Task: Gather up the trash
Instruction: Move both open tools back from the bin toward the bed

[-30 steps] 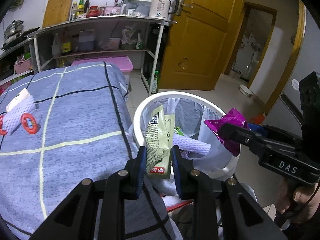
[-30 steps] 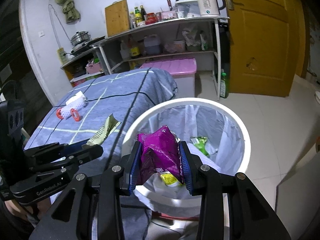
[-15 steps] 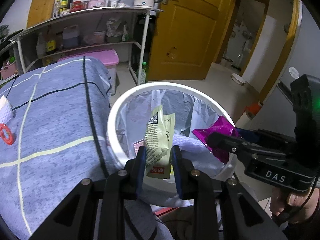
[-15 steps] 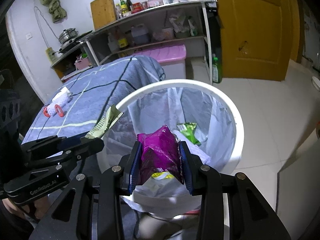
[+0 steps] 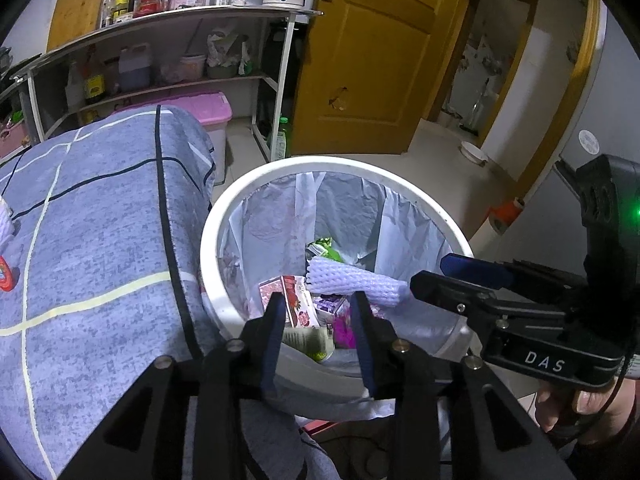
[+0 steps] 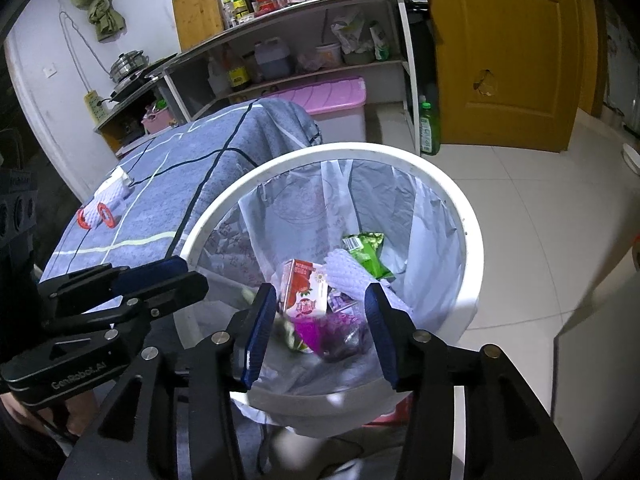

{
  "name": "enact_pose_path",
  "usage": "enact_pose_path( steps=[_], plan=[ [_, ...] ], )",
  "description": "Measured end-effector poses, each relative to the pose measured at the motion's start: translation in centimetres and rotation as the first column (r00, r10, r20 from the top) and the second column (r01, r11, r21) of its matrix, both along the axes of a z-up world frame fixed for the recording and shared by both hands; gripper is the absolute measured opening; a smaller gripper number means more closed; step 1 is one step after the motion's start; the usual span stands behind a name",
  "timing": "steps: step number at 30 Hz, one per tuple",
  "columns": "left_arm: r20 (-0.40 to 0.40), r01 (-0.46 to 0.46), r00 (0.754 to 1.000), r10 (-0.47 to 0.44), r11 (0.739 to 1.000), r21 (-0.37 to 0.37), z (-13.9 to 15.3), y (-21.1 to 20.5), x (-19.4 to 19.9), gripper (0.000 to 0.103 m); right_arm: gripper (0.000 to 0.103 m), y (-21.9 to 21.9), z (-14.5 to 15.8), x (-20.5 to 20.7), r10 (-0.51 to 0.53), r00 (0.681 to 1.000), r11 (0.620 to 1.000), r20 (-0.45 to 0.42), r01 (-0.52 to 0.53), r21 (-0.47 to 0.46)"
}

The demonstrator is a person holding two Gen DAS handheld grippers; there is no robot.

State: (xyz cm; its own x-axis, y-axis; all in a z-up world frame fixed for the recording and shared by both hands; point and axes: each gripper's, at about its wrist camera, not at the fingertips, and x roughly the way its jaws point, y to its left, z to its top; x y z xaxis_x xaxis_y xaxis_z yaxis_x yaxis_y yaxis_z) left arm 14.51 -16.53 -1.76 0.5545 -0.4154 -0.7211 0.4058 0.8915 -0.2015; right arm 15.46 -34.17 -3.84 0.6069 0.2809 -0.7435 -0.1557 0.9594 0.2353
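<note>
Both your grippers sit over the white trash bin (image 5: 208, 240), which stands right beside the blue checked cloth surface (image 5: 92, 216). Left gripper (image 5: 320, 332): fingers have just been opening, nothing clamped between them now. The pale green wrapper (image 5: 310, 340) lies loose in the bin below them, down among the other trash. Right gripper (image 6: 320, 328): fingers have also just been opening and stand apart, with no pad pressing on anything. The purple snack bag (image 6: 332, 332) is blurred in the right wrist view, low inside the bin between the finger lines; whether it has settled you cannot tell. In the left wrist view only a purple patch (image 5: 344, 330) shows beside the pale wrapper.

Already in the bin: a red-and-white carton (image 6: 306, 292), a white foam net sleeve (image 5: 356, 280) lying across the middle, a green wrapper (image 6: 366, 254) toward the far side, and a small purple-printed box (image 5: 332, 304). The bin is lined with a thin clear bag (image 6: 420, 216) that hangs over the rim.

Out on the surface, well apart from the bin, there is a white foam piece with two red rings (image 6: 98, 212), untouched. In each view the other gripper shows at the side, with your hand (image 5: 580, 404) on its handle.
</note>
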Motion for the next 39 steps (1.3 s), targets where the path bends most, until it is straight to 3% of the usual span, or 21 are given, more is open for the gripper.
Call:
enact_pose_path(
  steps=[24, 39],
  plan=[
    [0.097, -0.101, 0.99, 0.104, 0.994, -0.039, 3.3, 5.0, -3.8, 0.035, 0.048, 4.0, 4.3, -3.3, 0.09, 0.99, 0.996, 0.109, -0.089, -0.015],
    [0.147, -0.214, 0.965, 0.218, 0.976, -0.042, 4.0, 10.1, -5.9, 0.042, 0.049, 8.6, 5.7, -4.4, 0.186, 0.968, 0.982, 0.167, -0.187, -0.005]
  ],
)
